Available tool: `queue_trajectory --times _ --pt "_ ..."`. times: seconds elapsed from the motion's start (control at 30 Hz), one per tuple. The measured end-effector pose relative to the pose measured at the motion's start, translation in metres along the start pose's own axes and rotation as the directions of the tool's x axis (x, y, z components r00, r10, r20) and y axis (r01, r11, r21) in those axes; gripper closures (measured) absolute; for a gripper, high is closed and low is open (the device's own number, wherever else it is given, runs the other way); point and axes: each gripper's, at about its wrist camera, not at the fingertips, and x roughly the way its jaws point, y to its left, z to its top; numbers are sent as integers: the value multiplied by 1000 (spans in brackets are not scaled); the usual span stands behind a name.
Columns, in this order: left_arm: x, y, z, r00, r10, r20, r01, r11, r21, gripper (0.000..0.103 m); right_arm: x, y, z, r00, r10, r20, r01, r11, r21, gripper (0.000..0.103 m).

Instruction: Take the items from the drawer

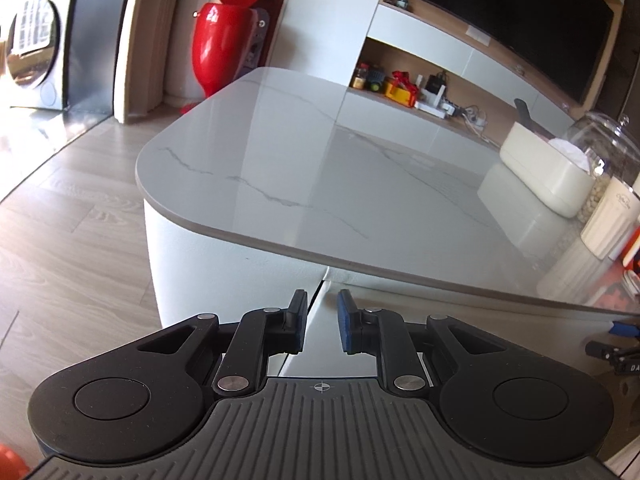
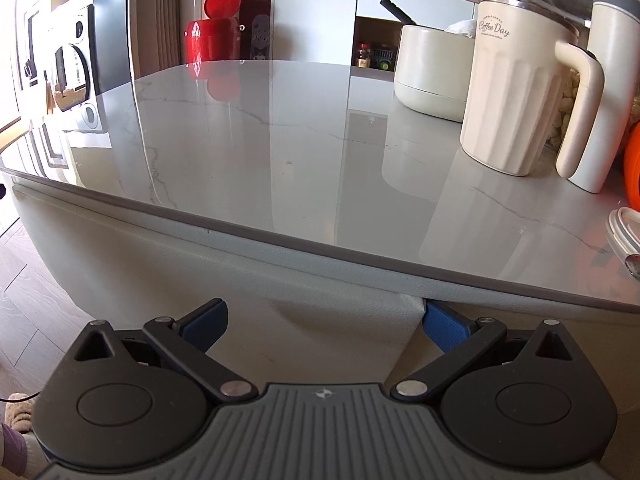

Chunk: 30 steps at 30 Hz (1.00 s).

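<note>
The drawer front (image 1: 480,332) is a beige-grey panel under the marble tabletop (image 1: 320,168), and it looks closed with none of its contents in sight. A vertical seam separates it from the curved white base (image 1: 224,264). My left gripper (image 1: 322,296) is open by a narrow gap, and the seam runs between its blue-padded fingers (image 1: 298,320). In the right wrist view my right gripper (image 2: 324,306) is wide open in front of the white base (image 2: 320,336). The tip of its right finger (image 2: 444,324) sits at the seam, beside the drawer front (image 2: 580,340).
On the tabletop (image 2: 280,152) stand a cream mug (image 2: 516,92), a tall tumbler (image 2: 608,80), a cream bowl (image 2: 432,72) and a glass jar (image 1: 604,148). A red bin (image 1: 224,36) stands on the wood floor behind. A black and blue object (image 1: 616,344) shows at the right edge.
</note>
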Motion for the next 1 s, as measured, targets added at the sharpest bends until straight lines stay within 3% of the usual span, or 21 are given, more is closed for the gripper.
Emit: queue_trajectory --times 0.57,0.67,0.73,0.87,0.93,1.0 --pt "16 3 3 999 -29 -22 26 995 -98 86 3 4 7 1000 5 4 -5 1000 4 0" --pt "18 11 4 999 -33 -38 26 986 -164 77 4 4 7 1000 3 4 -3 1000 2 0" --pt "19 13 4 999 -16 -41 9 986 -169 65 4 5 7 1000 0 4 0 1000 -9 0" --pt "19 14 3 999 -22 -34 16 986 -166 68 4 6 6 1000 -3 4 3 1000 -12 0" --pt "20 15 3 998 -53 -37 46 983 -175 75 4 6 6 1000 -2 4 2 1000 -4 0" --pt "24 13 3 994 -90 -59 79 981 -175 68 4 5 6 1000 0 4 0 1000 1 0"
